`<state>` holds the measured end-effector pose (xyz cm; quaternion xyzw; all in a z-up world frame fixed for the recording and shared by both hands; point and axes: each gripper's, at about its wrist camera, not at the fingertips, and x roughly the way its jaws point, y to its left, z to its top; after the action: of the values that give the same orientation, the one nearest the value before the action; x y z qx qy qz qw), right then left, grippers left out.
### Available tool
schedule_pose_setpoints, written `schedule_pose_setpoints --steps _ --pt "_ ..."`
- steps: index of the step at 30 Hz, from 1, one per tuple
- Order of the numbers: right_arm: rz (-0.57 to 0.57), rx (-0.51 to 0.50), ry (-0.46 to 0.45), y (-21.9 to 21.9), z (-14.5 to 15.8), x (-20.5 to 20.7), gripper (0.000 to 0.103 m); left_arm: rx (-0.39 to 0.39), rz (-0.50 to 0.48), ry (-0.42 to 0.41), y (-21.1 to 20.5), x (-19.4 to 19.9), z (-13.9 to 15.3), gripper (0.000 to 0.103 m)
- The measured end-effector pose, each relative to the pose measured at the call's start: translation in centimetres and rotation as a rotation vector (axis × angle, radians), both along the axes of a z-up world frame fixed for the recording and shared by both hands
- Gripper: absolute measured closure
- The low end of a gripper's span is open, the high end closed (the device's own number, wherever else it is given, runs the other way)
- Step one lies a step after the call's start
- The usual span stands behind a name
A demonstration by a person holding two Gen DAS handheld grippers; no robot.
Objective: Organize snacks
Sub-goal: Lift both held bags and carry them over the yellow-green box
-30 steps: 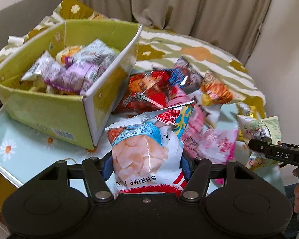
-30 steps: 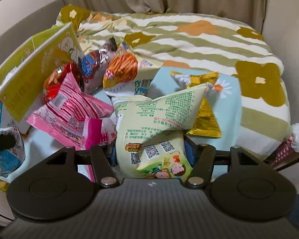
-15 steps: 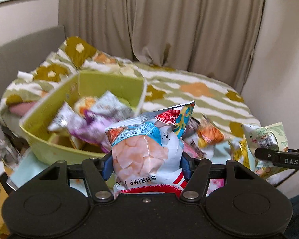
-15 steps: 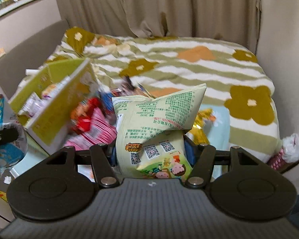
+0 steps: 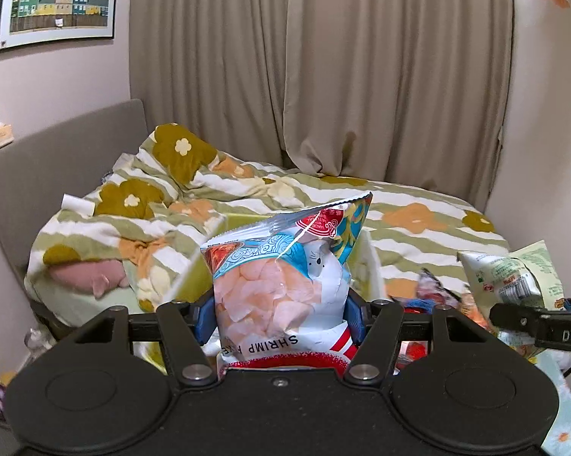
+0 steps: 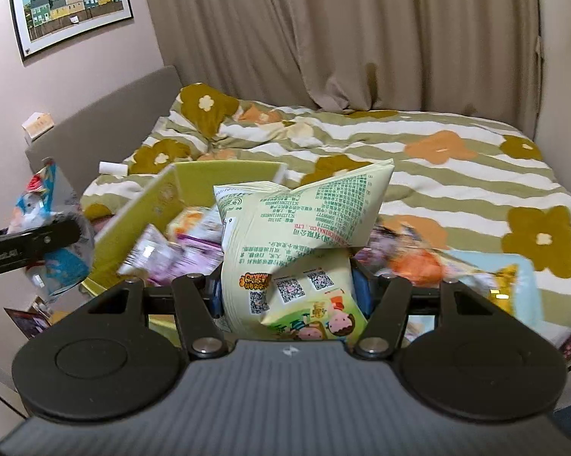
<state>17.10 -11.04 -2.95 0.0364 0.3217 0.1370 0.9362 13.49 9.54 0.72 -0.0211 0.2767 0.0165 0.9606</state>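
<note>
My left gripper [image 5: 279,313] is shut on a shrimp cracker bag [image 5: 281,266], white and blue with pink crackers printed on it, held upright in the air. The green cardboard box [image 5: 194,277] lies mostly hidden behind that bag. My right gripper [image 6: 289,292] is shut on a pale green snack bag [image 6: 304,220] with printed text and QR codes. In the right wrist view the green box [image 6: 148,205] holds purple and orange packets [image 6: 179,250], and the shrimp cracker bag [image 6: 46,205] shows at the far left. The pale green bag [image 5: 513,277] appears at the right edge of the left wrist view.
Loose snack packets [image 6: 418,262] lie on the table to the right of the box, with a gold packet [image 6: 502,285] further right. Behind is a bed with a flowered, striped quilt [image 5: 418,212], curtains [image 5: 323,68] and a framed picture [image 5: 57,3] on the wall.
Both grippers have risen and tilted up with their bags still held. The box and table snacks have dropped low in view; the curtains and picture now show.
</note>
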Motion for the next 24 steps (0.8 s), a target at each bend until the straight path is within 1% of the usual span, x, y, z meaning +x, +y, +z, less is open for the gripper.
schedule_pose_setpoints --steps 3,6,9,13,17,19,21,23,24 --pt "-0.011 -0.011 0.003 4.0 0.2 0.7 0.028 0.016 -0.034 0.000 2.6 1.9 -0.6 0.036" --pt "-0.034 -0.017 0.009 7.4 0.1 1.5 0.027 0.000 -0.072 0.006 5.1 3.9 -1.4 0.036" --pt "-0.071 -0.032 0.016 10.3 -0.4 2.5 0.027 0.005 -0.110 0.013 6.8 5.7 -2.6 0.036" --pt "-0.135 -0.036 0.041 12.9 -1.7 3.7 0.027 0.013 -0.168 0.031 8.0 7.5 -4.7 0.035" --pt "-0.167 -0.030 0.076 14.0 -3.1 4.6 0.027 0.035 -0.203 0.061 8.2 8.7 -6.7 0.034" --pt "-0.174 -0.045 0.087 14.6 -3.7 5.1 0.027 0.032 -0.213 0.069 8.3 9.0 -7.5 0.028" --pt "-0.178 -0.049 0.095 15.1 -4.2 5.7 0.027 0.040 -0.204 0.059 8.6 8.7 -8.1 0.000" --pt "-0.175 -0.050 0.102 15.5 -4.5 6.1 0.027 0.054 -0.176 0.043 9.0 8.3 -8.3 0.000" --pt "-0.171 -0.052 0.102 15.5 -4.7 6.1 0.027 0.047 -0.175 0.048 9.2 8.1 -8.3 0.000"
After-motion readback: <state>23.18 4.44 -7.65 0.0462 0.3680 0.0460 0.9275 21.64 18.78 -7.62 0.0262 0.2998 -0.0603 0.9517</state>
